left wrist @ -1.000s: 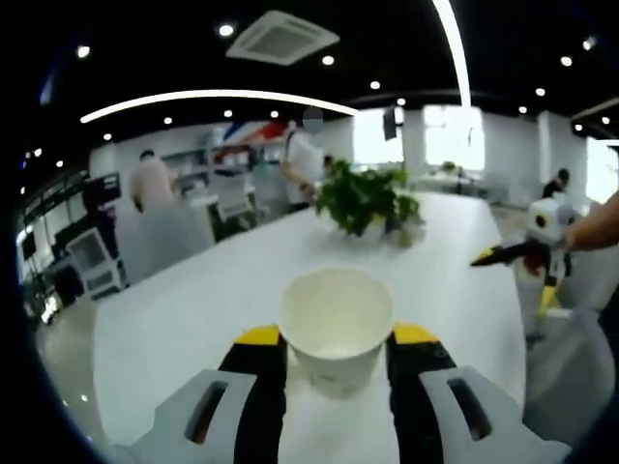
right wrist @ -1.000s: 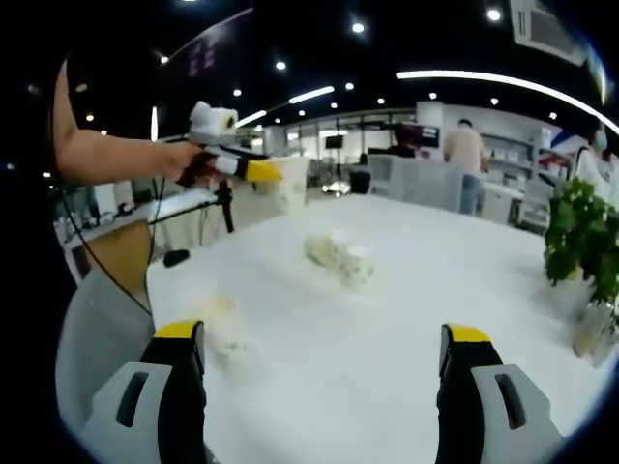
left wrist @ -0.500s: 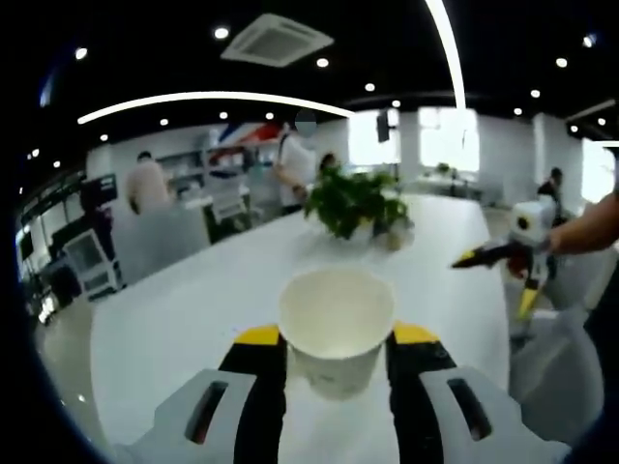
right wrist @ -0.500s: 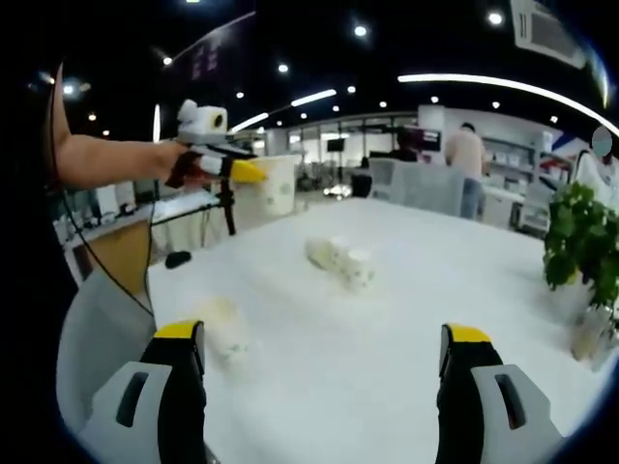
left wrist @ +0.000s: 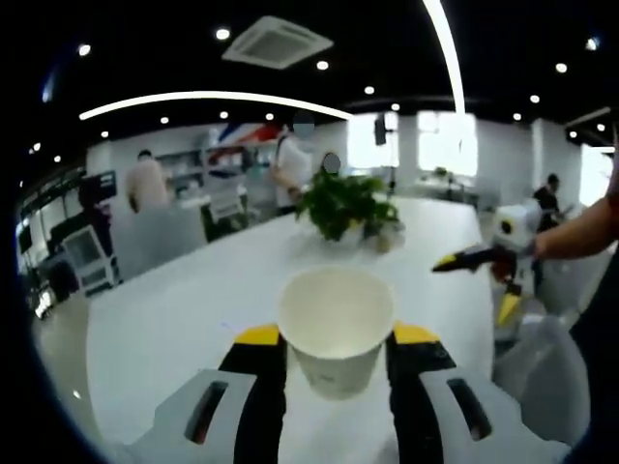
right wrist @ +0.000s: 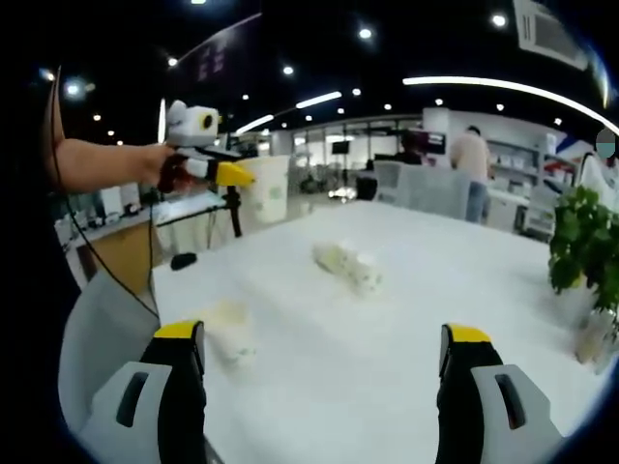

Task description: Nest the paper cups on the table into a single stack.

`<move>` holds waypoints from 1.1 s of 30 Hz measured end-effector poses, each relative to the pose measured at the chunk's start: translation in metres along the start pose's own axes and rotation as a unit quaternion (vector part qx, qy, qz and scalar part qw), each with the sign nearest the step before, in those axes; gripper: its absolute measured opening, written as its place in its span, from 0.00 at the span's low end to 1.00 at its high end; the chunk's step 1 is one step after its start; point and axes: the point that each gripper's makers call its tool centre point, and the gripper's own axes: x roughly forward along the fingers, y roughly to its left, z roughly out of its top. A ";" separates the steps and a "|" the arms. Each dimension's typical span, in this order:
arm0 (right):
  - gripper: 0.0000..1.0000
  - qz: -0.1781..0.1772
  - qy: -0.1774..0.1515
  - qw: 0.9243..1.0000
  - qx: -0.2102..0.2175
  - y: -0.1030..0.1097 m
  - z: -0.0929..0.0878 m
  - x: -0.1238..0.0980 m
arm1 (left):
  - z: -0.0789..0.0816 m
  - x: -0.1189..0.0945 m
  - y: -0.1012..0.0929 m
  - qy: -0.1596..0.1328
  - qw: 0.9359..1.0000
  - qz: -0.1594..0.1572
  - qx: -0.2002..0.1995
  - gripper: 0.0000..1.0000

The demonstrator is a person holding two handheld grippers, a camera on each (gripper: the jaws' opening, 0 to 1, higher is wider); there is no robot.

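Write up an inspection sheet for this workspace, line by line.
Surface: white table, mostly bare.
Job's things: one paper cup upright between the left gripper jaws; lying cups mid-table; another cup near the right gripper.
Clutter: potted plant on the table.
Grippers: left shut on the cup, right open.
Cables: dark cable hanging under the person's arm.
Surroundings: open office, people standing, ceiling lights.
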 end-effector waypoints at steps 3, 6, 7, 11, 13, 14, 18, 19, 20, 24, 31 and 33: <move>1.00 0.002 0.003 1.000 -0.001 0.002 -0.002 -0.001 | 0.001 -0.002 -0.009 -0.001 1.000 -0.005 0.003 0.38; 1.00 0.001 0.003 1.000 0.000 0.002 -0.003 -0.002 | 0.004 -0.005 -0.016 -0.001 1.000 -0.010 0.005 0.38; 1.00 0.000 0.001 1.000 0.000 0.002 -0.002 -0.003 | 0.005 -0.005 -0.018 -0.002 1.000 -0.012 0.006 0.38; 1.00 0.002 0.005 1.000 0.000 0.004 -0.004 -0.005 | 0.007 -0.008 -0.024 -0.005 1.000 -0.012 0.007 0.38; 1.00 0.002 0.002 1.000 0.001 0.004 -0.003 -0.006 | 0.008 -0.009 -0.026 -0.007 1.000 -0.013 0.007 0.38; 1.00 0.001 0.001 1.000 0.002 0.003 -0.003 -0.007 | 0.007 -0.010 -0.028 -0.007 1.000 -0.013 0.007 0.38; 1.00 -0.001 -0.003 1.000 0.002 0.003 -0.003 -0.008 | 0.009 -0.013 -0.032 -0.013 1.000 -0.010 0.008 0.38; 1.00 -0.002 0.000 1.000 0.000 0.003 -0.004 -0.009 | 0.009 -0.014 -0.033 -0.013 1.000 -0.010 0.007 0.38; 1.00 -0.002 0.002 1.000 -0.001 0.003 -0.005 -0.009 | 0.008 -0.015 -0.035 -0.013 1.000 -0.011 0.007 0.38; 1.00 -0.002 0.002 1.000 0.000 0.004 -0.007 -0.011 | 0.008 -0.017 -0.043 -0.013 1.000 -0.012 0.013 0.38; 1.00 -0.002 0.001 1.000 0.002 0.007 -0.010 -0.012 | 0.000 -0.019 -0.052 -0.009 1.000 -0.013 0.014 0.38; 1.00 -0.002 0.001 1.000 0.001 0.007 -0.011 -0.011 | 0.001 -0.021 -0.058 -0.010 1.000 -0.014 0.020 0.38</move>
